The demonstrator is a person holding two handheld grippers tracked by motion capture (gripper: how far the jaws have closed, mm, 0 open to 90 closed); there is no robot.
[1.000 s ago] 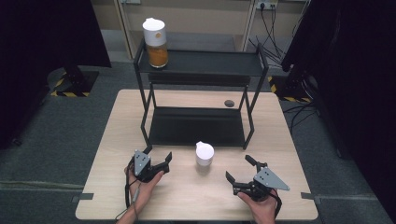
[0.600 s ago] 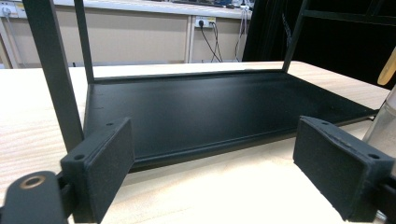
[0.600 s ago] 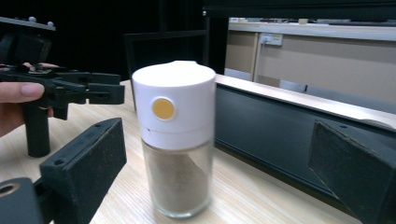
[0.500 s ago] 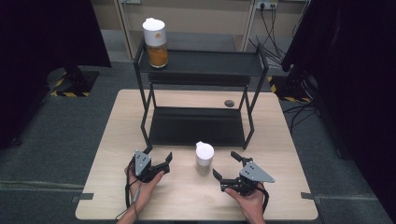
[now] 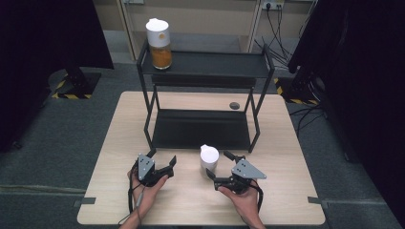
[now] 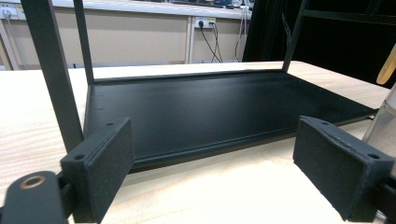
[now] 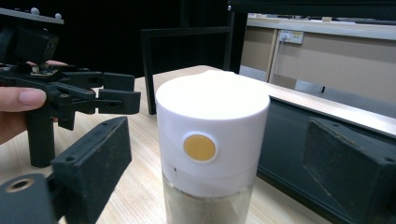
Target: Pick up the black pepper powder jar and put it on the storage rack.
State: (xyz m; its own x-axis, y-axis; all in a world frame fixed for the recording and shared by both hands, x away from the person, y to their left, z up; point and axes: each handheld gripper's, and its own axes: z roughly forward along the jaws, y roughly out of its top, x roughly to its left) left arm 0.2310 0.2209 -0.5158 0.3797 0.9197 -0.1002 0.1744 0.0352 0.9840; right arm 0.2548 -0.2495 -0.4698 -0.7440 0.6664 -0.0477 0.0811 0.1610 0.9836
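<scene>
In the right gripper view the small jar (image 7: 212, 154) is cut off at the bottom edge, so only its white lid and the top of its clear body show, and what fills it is hard to make out; a round orange dot sits on the lid's side. In the left gripper view just a sliver of the same jar shows at the right edge. The jar stands upright on the table (image 5: 119, 143), just in front of the black rack (image 5: 200, 129). The right gripper (image 5: 220, 166) lies level and points toward the left side of the high view; its jaws have just been closing, the jar stands between them, and a gap shows on each side, so the pads do not grasp it. The left gripper (image 5: 162, 160) rests low on the table near the rack's front left leg, aimed at the lower shelf, with its jaws released and nothing between them. A larger jar with orange contents (image 5: 160, 38) stands on the rack's top shelf.
</scene>
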